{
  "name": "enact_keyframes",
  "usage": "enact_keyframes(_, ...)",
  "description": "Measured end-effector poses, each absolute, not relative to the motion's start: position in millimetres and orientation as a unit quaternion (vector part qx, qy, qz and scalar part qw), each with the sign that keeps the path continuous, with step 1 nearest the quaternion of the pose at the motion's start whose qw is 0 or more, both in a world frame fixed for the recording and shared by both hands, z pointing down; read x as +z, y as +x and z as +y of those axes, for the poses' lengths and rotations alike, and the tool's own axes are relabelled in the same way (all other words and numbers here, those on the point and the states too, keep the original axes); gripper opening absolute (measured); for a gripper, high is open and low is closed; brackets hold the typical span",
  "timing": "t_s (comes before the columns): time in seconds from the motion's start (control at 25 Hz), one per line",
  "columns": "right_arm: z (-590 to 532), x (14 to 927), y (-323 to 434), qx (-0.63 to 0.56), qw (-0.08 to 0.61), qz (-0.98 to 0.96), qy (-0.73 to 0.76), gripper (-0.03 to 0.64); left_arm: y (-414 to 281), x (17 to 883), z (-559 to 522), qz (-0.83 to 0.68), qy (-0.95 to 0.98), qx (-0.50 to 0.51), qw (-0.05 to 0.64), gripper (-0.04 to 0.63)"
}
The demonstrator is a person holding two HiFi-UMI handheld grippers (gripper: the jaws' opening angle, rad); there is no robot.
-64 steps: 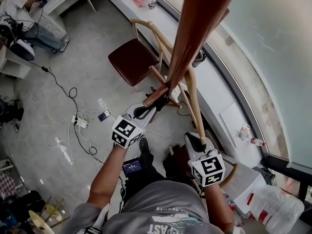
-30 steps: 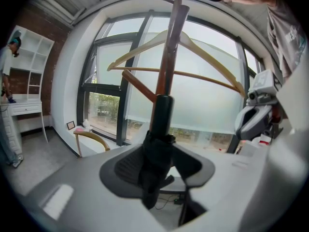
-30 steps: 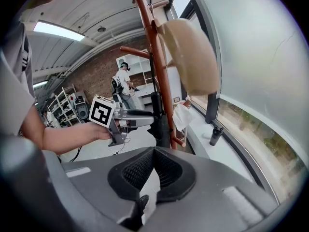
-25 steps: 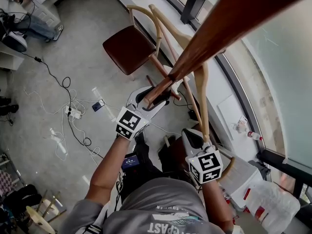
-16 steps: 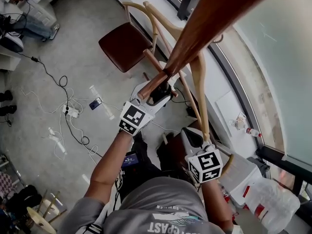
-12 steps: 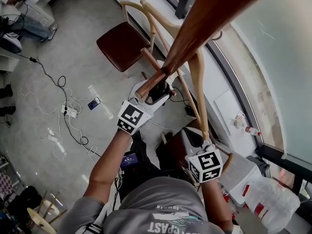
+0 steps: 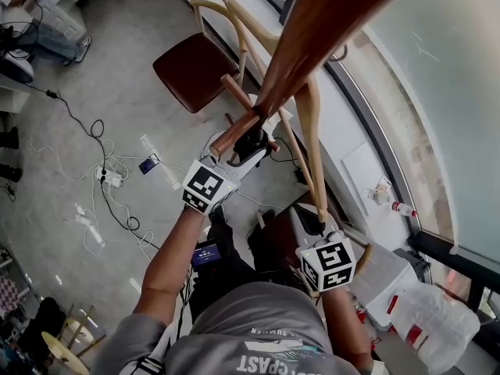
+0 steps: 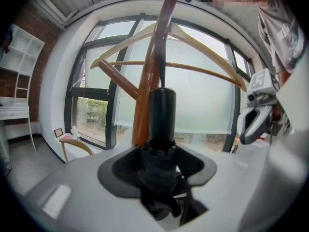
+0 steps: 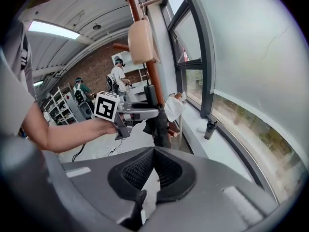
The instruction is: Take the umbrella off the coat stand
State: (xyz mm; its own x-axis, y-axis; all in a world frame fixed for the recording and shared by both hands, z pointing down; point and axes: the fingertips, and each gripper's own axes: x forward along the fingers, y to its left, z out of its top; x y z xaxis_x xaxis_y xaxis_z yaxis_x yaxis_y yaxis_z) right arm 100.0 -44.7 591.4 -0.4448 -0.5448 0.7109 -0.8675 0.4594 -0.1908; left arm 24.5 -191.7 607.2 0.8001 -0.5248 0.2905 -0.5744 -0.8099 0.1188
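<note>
There is one dark brown wooden coat stand [image 7: 328, 22], one black folded umbrella [image 8: 161, 124], one pale wooden hanger [image 7: 311, 143], one chair with brown seat [image 7: 187, 69], and two white grippers (left gripper [image 7: 248, 145], right gripper [image 9: 153, 170]).

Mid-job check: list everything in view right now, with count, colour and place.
coat stand: one, brown wood, in front of the window
umbrella: one, black, folded, against the stand's pole
hanger: one, pale wood, on the stand
chair: one, brown seat, floor beyond the stand
cables: several, black and white, floor at left
bottle: one, dark, window sill
bag: one, clear plastic, floor at lower right
people: two, far across the room
left gripper: one, white, jaws just been closing, shut on the umbrella
right gripper: one, white, shut, empty, near the hanger's lower end
</note>
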Motion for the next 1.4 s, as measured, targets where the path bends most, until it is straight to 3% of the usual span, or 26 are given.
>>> enact_keyframes(1.4,13,600,78,0.291,0.303,-0.808,0.413,0.002,1,589,-157,-0.314,0.933,0.141,0.103,0.156)
